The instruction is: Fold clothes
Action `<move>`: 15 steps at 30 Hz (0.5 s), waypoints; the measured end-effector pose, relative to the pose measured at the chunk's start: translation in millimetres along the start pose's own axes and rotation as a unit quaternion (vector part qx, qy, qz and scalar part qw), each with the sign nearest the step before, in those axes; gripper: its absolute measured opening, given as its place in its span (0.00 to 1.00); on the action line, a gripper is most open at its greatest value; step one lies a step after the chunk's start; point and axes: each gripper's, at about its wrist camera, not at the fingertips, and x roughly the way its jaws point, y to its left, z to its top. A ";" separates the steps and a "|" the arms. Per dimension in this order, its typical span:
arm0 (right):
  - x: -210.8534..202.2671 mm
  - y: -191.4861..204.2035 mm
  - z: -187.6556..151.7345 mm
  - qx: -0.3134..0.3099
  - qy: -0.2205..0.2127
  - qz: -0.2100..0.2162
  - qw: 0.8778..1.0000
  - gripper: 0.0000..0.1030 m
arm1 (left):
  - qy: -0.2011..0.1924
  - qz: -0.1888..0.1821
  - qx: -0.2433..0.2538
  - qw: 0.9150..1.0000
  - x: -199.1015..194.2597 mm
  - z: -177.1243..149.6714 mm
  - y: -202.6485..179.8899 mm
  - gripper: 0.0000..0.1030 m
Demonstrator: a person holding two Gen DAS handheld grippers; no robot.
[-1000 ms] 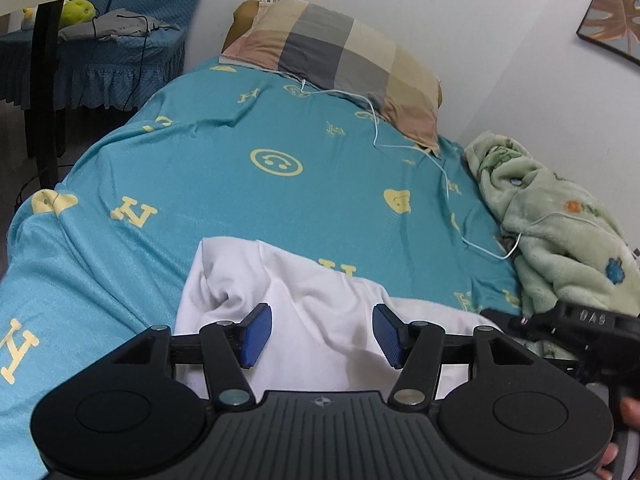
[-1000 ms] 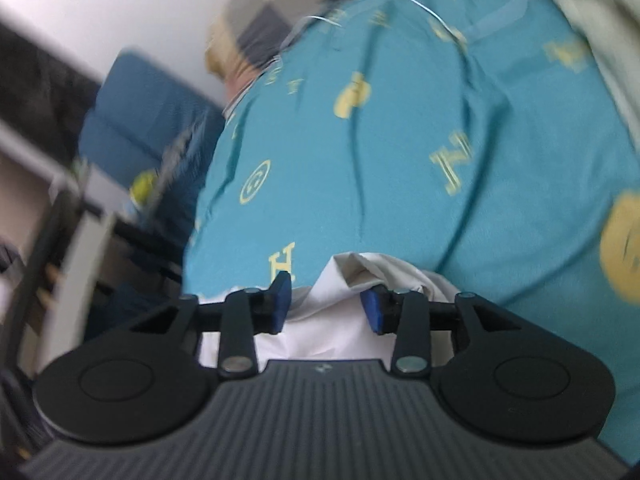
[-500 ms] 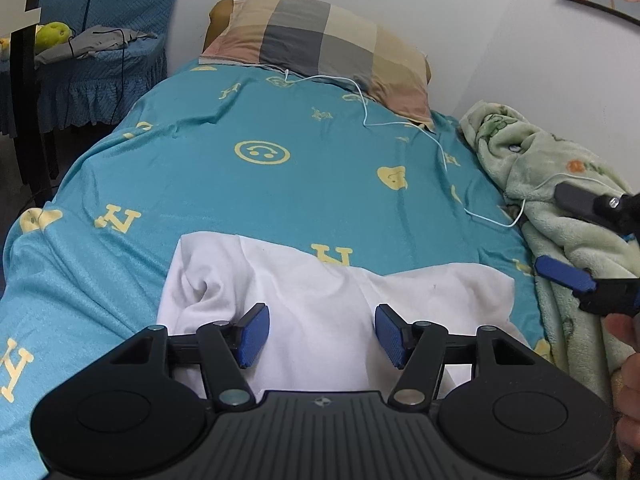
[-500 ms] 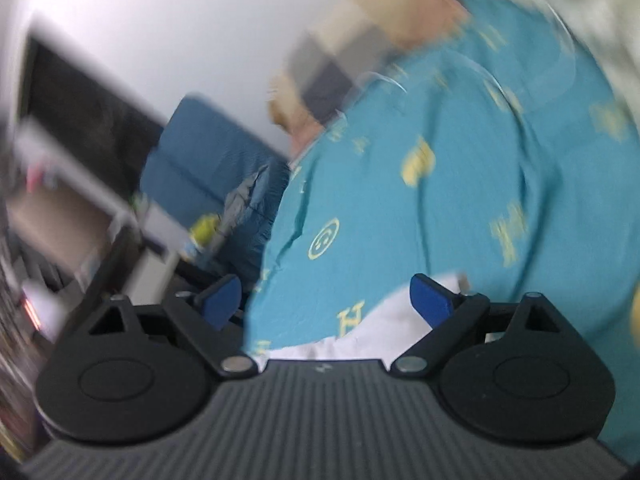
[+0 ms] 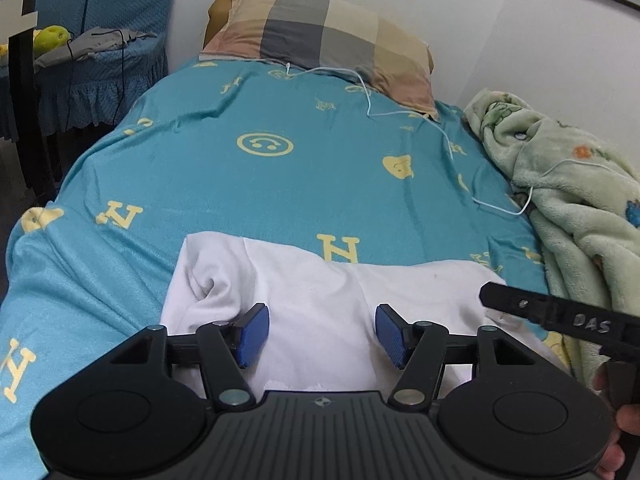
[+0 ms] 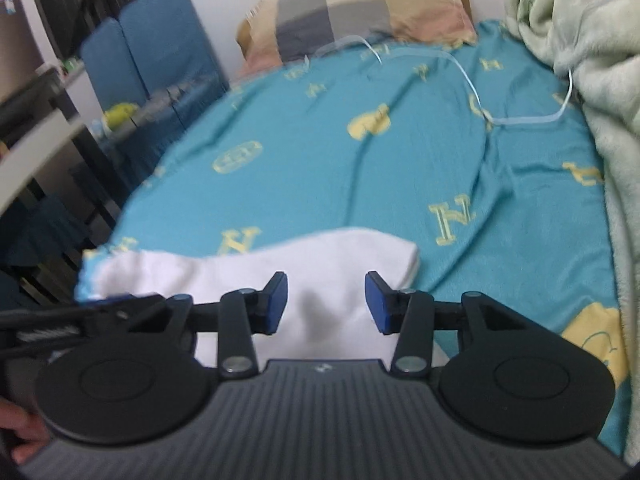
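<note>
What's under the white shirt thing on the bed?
The white garment lies on the teal bedsheet with yellow letters and faces. The sheet shows all around its far edge. Whatever print or object sits directly beneath the cloth is covered, so that cannot be seen.

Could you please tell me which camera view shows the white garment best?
The left wrist view: the white garment appears sharp, both far corners visible. The right wrist view shows it blurred, partly hidden behind the fingers.
</note>
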 end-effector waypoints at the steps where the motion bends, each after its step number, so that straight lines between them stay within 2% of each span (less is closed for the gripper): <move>1: -9.8 4.2 0.1 0.002 -0.004 0.007 1.000 0.45 | -0.004 0.000 0.001 1.000 -6.6 -0.6 -1.3 0.60; 6: -28.6 16.6 -7.5 -0.014 0.007 0.000 1.000 0.45 | -0.003 0.007 0.013 1.000 -31.2 -12.4 -8.3 0.60; 11: -3.1 13.9 -39.1 -0.025 0.074 -0.015 0.997 0.44 | 0.016 0.019 0.026 0.999 -29.3 -23.1 -12.1 0.60; 15: 3.1 11.6 -40.5 -0.022 0.076 -0.012 0.997 0.44 | 0.017 0.017 0.029 0.999 -22.8 -25.5 -9.2 0.60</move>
